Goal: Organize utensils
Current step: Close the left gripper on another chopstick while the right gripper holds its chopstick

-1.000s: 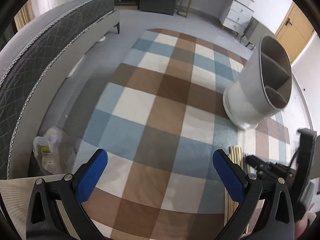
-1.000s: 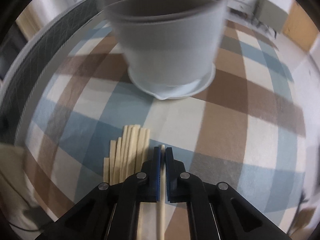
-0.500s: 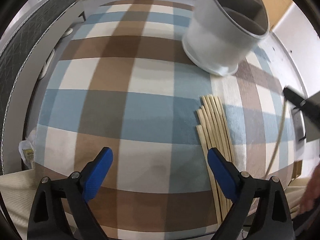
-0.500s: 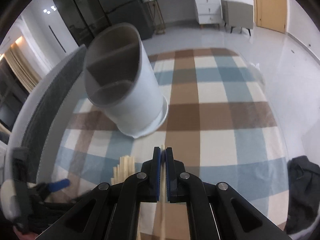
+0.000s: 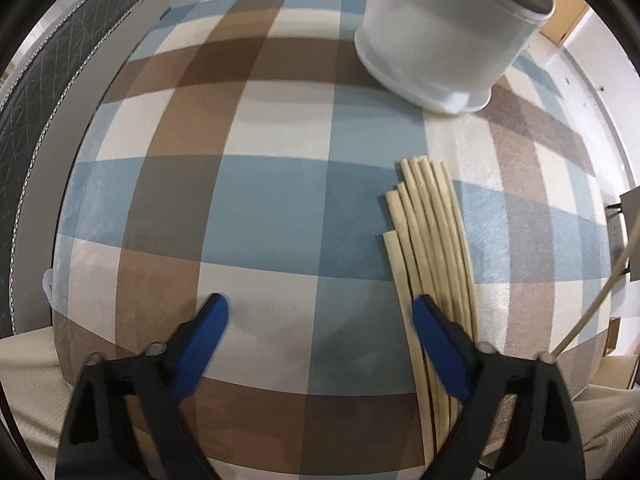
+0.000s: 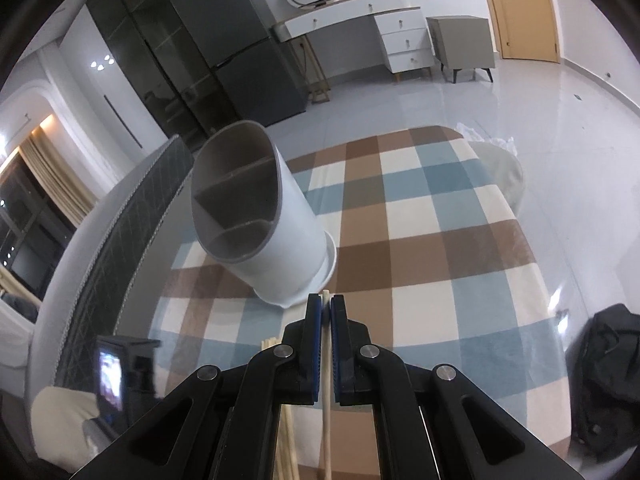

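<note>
A white utensil holder (image 6: 260, 216) with inner compartments stands on the checked tablecloth (image 6: 424, 248); it also shows in the left wrist view (image 5: 444, 28) at the top right. Several pale chopsticks (image 5: 432, 240) lie side by side on the cloth in front of it. My left gripper (image 5: 320, 320) is open and empty, low over the cloth, its right finger over the bundle's near part. My right gripper (image 6: 326, 306) is shut on one chopstick (image 6: 327, 392) and holds it raised, its tip pointing towards the holder's base.
A grey quilted sofa back (image 5: 48, 80) runs along the table's left side. In the right wrist view a dark cabinet (image 6: 240, 56), a white desk (image 6: 360, 24) and a door (image 6: 520, 4) stand far off. A dark bag (image 6: 608, 368) lies at the right.
My right gripper has lifted one chopstick off the bundle and risen well above the table. My left gripper has come down closer over the cloth, towards the bundle.
</note>
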